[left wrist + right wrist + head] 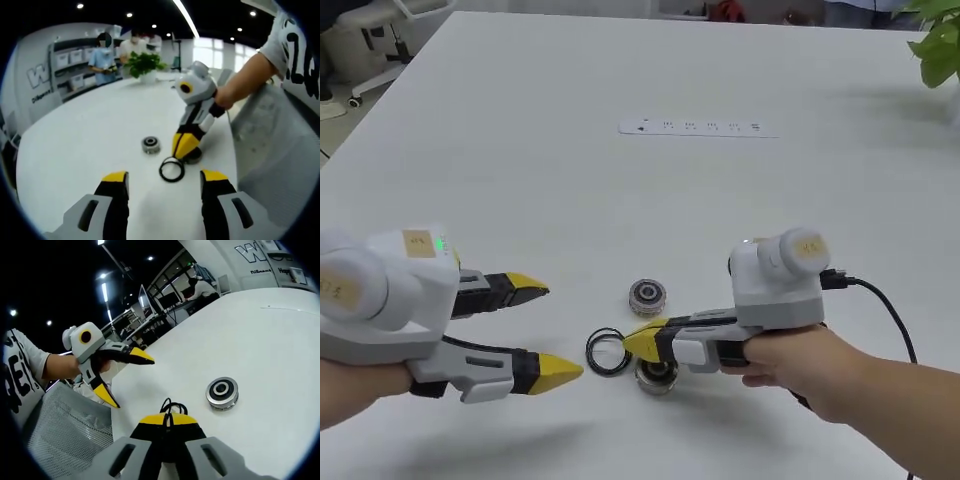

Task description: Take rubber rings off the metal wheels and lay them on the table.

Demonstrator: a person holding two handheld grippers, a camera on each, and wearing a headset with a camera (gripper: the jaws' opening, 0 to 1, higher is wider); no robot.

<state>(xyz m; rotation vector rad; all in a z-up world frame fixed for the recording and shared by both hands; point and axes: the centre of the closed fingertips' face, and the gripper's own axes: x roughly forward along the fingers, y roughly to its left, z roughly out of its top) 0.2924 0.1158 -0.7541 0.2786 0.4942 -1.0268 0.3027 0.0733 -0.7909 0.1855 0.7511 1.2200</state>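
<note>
A: What have my right tongs got?
B: They look pressed together on the ring. In my right gripper view the yellow tips meet, and thin black loops stick out between them. The rest of the ring lies flat on the bench, just left of the tips.
A: One ring or two?
B: I can't tell. The head view gives me a doubled black line, which could be one ring folded over or two overlapping.
A: And the wheels?
B: One wheel stands free on the bench just beyond the right tongs, apart from the ring. The second wheel sits under the right tongs. Their body covers most of it, so I can't make out its rim.
A: Left tongs?
B: My left tongs are spread wide and hold nothing, with the tips pointing at the ring from nearby.
A: Anything else?
B: A black cable leaves the right tongs and runs off the lower edge. A power strip lies further back on the bench, with markings too small to read.
</note>
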